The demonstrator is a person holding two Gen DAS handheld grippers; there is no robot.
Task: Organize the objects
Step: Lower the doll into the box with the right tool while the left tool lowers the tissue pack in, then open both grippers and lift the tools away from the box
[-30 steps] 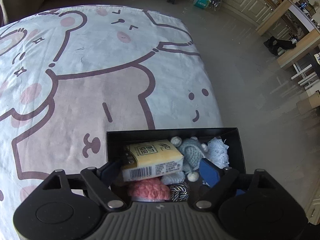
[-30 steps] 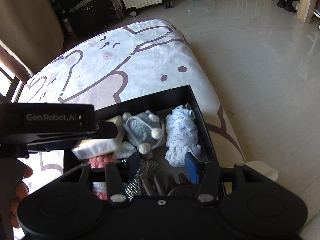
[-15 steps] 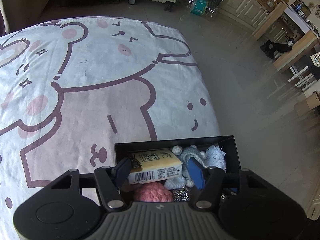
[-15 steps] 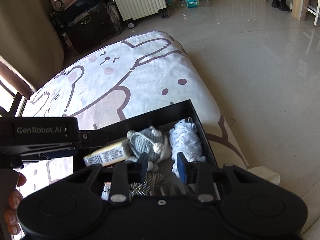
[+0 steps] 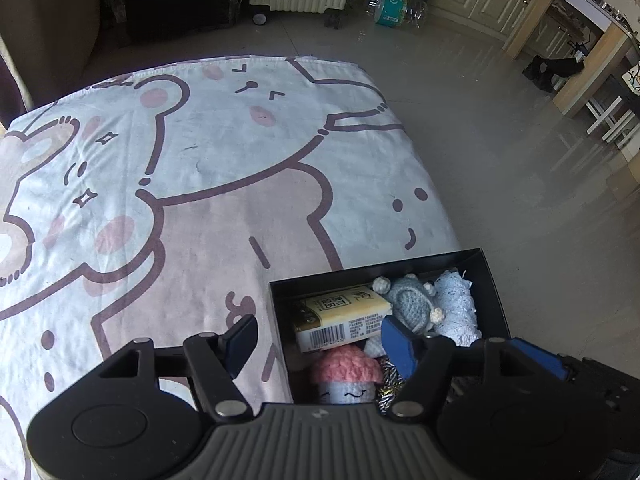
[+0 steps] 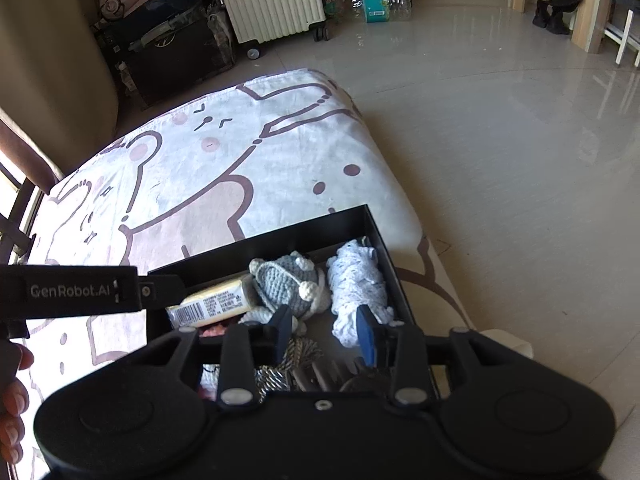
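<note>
The left hand-held gripper [image 5: 318,340] points steeply down over the near left wall of the black box [image 5: 493,280]. Its jaws are apart w/ nothing in them & have just been opening. The right hand-held gripper [image 6: 323,330] tilts down over the box's near end, jaws a bit apart, just opened slightly, nothing pinched. The box sits at the bed's [image 5: 200,184] 5 o'clock corner. Inside: yellow tissue pack [image 5: 340,316] at 9 o'clock, grey knit toy [image 5: 412,304] mid, white lace bundle [image 5: 458,308] at 3 o'clock, pink knit toy [image 5: 346,372] at 6 o'clock.
</note>
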